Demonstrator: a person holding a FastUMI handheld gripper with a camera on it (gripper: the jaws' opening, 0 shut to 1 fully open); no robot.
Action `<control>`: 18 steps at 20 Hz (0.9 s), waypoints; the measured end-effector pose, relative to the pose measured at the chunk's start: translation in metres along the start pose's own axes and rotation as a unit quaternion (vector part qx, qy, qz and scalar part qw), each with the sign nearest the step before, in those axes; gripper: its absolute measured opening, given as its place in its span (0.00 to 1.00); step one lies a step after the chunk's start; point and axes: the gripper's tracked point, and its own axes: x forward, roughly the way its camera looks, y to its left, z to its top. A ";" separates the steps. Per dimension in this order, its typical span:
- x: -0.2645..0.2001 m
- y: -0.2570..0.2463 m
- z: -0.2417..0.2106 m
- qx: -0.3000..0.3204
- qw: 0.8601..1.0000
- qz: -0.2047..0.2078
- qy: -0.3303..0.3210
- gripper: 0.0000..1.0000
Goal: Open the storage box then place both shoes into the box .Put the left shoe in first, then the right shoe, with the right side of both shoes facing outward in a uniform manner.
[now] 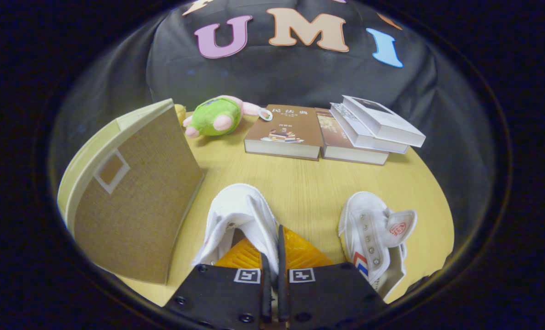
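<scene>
My gripper point(274, 243) is shut on the right wall of a white canvas shoe point(238, 215), one finger inside its opening and the other outside. That shoe points away from me, toe toward the books. A second white shoe point(373, 233) with a red and blue side mark lies on the table to the right of the fingers, its tongue flipped open. The storage box point(134, 197), woven tan cloth with a pale rim and a label window, stands left of the held shoe; I see its side wall, and whether its lid is open is hidden.
On the round wooden table point(300, 183), beyond the shoes, lie a brown book point(286, 130) and a stack of books point(368, 133). A green and pink plush toy point(217, 117) lies behind the box. Bare tabletop runs between the shoes and the books.
</scene>
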 end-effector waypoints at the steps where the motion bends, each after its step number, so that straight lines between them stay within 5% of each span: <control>1: -0.002 -0.003 0.001 0.004 1.000 0.001 -0.001 0.09; 6: -0.027 -0.006 0.025 0.044 0.998 0.023 -0.026 0.09; 18: -0.133 0.090 0.126 0.153 0.967 0.193 -0.058 0.08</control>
